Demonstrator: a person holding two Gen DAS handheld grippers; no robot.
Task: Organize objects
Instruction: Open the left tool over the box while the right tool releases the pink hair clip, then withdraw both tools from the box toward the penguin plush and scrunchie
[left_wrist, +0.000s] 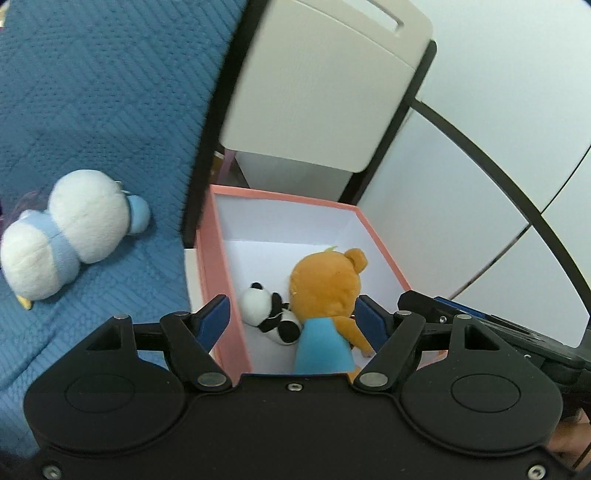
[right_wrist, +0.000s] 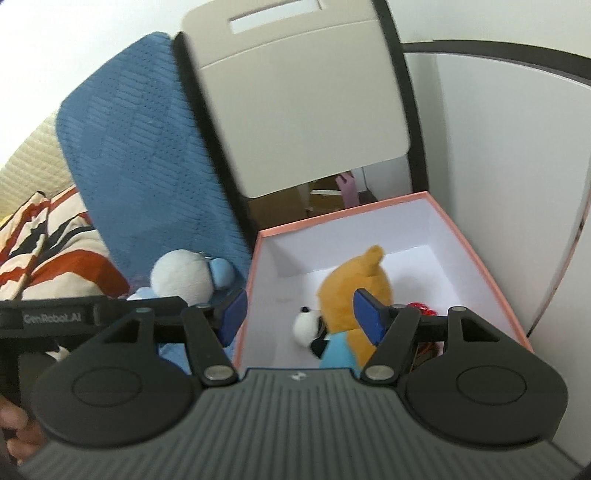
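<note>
A pink box (left_wrist: 210, 258) with a white inside stands on the floor beside the bed. In it lie an orange plush bear (left_wrist: 325, 288) in a blue shirt and a small panda plush (left_wrist: 266, 310). A white and light-blue penguin plush (left_wrist: 70, 232) lies on the blue blanket (left_wrist: 92, 92). My left gripper (left_wrist: 291, 317) is open and empty above the box's near end. My right gripper (right_wrist: 299, 314) is open and empty above the same box (right_wrist: 480, 266), over the bear (right_wrist: 354, 284) and the panda (right_wrist: 308, 326). The penguin (right_wrist: 184, 275) shows left of the box. A red thing (right_wrist: 421, 308) lies partly hidden behind the right finger.
A beige chair back (left_wrist: 314, 92) with a black frame stands behind the box. White wall panels (left_wrist: 480, 147) are on the right. A striped red, white and black cloth (right_wrist: 48, 243) lies on the bed at left. The other gripper's body (left_wrist: 498, 328) shows at right.
</note>
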